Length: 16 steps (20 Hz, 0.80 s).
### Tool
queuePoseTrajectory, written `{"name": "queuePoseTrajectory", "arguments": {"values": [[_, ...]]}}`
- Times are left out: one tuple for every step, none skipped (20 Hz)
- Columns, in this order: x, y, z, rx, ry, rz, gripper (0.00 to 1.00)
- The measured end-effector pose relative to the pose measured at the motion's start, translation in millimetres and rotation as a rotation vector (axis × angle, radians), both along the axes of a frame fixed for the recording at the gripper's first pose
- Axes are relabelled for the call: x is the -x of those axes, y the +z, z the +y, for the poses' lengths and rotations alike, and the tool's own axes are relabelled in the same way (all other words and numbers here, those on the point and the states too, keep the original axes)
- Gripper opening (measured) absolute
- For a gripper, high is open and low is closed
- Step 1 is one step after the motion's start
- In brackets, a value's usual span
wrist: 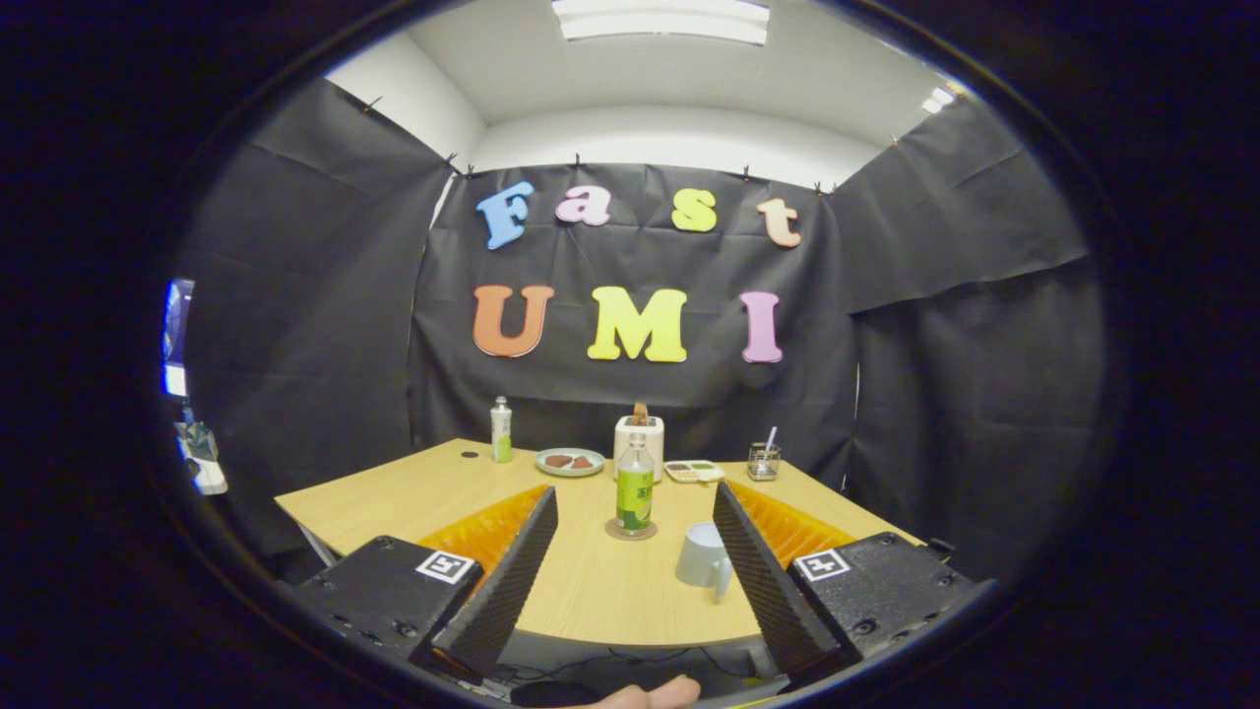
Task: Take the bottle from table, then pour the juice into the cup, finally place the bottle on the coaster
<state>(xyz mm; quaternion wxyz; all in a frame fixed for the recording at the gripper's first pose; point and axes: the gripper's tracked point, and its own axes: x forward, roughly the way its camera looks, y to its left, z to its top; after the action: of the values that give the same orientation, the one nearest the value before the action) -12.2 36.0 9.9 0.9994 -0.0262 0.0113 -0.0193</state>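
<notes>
Black cloth walls around a light wood table (413, 497). Gripper view: gripper (635, 561) has its fingers wide apart, holding nothing. Centre of frame, the bottle (635, 489) stands upright on a round coaster (630, 531), beyond the fingertips and between them. White cup (705, 557) sits lower right of the bottle, just beside the right finger. Far end of the table: plate (570, 462), toaster (639, 440), second bottle (501, 430). Bottle looks like thin plastic, part full, so light, smooth and squeezable; I'd grab mid-body on the label, gentle clamp.
</notes>
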Motion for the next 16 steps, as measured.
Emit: {"name": "queuePoseTrajectory", "arguments": {"values": [[0.6, -0.7, -2.9, 0.001, -0.008, 0.002, 1.0], [1.3, -0.2, -7.3, 0.003, -0.021, 0.001, 1.0], [2.8, 0.2, -12.0, 0.002, -0.037, 0.001, 1.0], [4.1, -1.2, -17.4, -0.003, -0.051, 0.0, 1.0], [5.6, -0.9, -18.1, -0.016, -0.052, -0.003, 1.0], [7.3, 0.1, -17.9, -0.026, -0.05, -0.009, 1.0], [8.0, 1.4, -18.1, -0.024, -0.052, -0.015, 1.0], [8.8, 1.9, -20.4, -0.016, -0.058, -0.019, 1.0], [8.8, 2.4, -22.5, -0.01, -0.066, -0.022, 1.0], [8.2, 1.3, -25.5, -0.014, -0.072, -0.021, 1.0], [8.9, 0.9, -26.8, -0.027, -0.072, -0.023, 1.0], [8.6, 0.5, -27.2, -0.044, -0.069, -0.027, 1.0], [9.0, -0.3, -28.5, -0.06, -0.066, -0.029, 1.0], [7.9, -2.0, -30.5, -0.072, -0.068, -0.027, 1.0], [8.0, -3.5, -33.6, -0.078, -0.074, -0.024, 1.0], [8.0, -4.1, -36.6, -0.077, -0.083, -0.024, 1.0]]}}
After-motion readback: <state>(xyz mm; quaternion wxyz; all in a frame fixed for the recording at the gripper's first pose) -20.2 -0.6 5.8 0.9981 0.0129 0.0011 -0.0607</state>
